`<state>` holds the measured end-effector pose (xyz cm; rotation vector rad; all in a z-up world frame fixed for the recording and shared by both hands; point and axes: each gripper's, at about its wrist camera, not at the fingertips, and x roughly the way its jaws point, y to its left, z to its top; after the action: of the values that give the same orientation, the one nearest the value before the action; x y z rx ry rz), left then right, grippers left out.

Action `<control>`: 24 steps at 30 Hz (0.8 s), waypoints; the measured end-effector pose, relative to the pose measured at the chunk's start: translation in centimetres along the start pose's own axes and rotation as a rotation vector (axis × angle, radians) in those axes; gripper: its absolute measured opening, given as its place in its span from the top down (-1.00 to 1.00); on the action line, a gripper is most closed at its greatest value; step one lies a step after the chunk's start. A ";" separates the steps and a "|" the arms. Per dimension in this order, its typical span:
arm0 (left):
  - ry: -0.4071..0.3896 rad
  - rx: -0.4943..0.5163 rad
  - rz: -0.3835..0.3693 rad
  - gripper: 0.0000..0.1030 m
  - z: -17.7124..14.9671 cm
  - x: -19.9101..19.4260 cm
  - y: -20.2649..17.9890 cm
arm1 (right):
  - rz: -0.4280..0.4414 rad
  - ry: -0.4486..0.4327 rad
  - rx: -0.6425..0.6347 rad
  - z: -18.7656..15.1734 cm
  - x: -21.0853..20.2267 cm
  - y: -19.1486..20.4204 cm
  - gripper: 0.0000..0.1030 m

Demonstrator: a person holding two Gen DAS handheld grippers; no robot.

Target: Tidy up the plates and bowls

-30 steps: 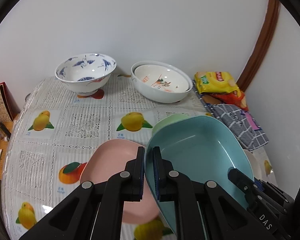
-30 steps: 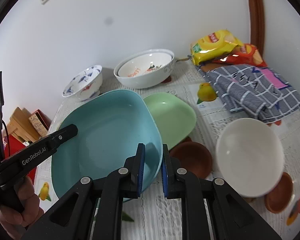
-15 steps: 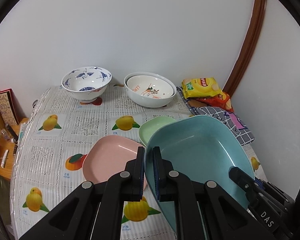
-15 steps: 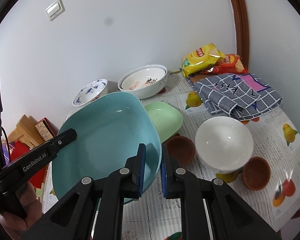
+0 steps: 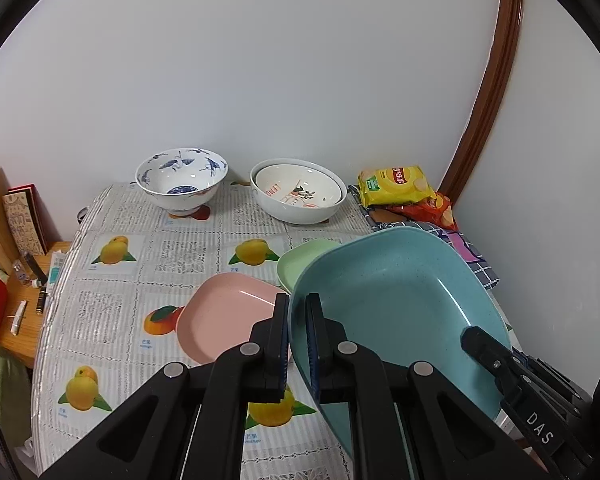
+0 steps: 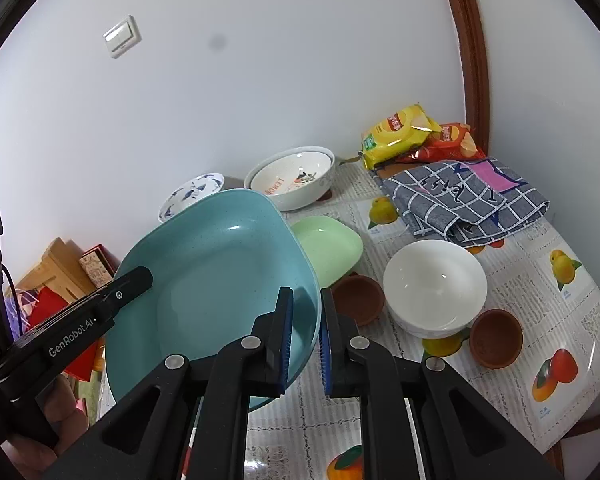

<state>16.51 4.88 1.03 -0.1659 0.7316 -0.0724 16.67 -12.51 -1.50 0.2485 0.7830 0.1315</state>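
A large teal dish (image 5: 396, 300) is held in the air above the table by both grippers. My left gripper (image 5: 298, 316) is shut on its left rim. My right gripper (image 6: 305, 312) is shut on its right rim (image 6: 220, 280). Below it lie a pink plate (image 5: 224, 316) and a green plate (image 5: 304, 258), which also shows in the right wrist view (image 6: 328, 248). A stack of white bowls (image 6: 434, 284) and two brown saucers (image 6: 358, 294) (image 6: 496, 338) sit to the right.
A blue-patterned bowl (image 5: 182, 178) and nested white bowls (image 5: 298, 194) stand at the back by the wall. Snack bags (image 6: 416, 136) and a checked cloth (image 6: 468, 200) lie at the back right. A wooden side table with clutter (image 5: 16, 280) is on the left.
Both grippers have lifted the teal dish higher and pulled back from the table, so more of the table shows below. Their grip on the rim is unchanged.
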 end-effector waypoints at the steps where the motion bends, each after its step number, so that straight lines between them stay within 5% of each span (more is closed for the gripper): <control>1: -0.001 -0.001 0.002 0.84 0.0 -0.2 0.2 | 0.004 0.000 0.001 0.0 -0.2 0.1 0.77; 24: -0.016 -0.034 0.041 0.84 -0.6 -2.3 2.8 | 0.038 0.003 -0.024 -0.4 -0.4 2.9 0.78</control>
<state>14.47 7.88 1.62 -0.1837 0.7205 -0.0193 16.01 -9.74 -0.67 0.2401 0.7794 0.1768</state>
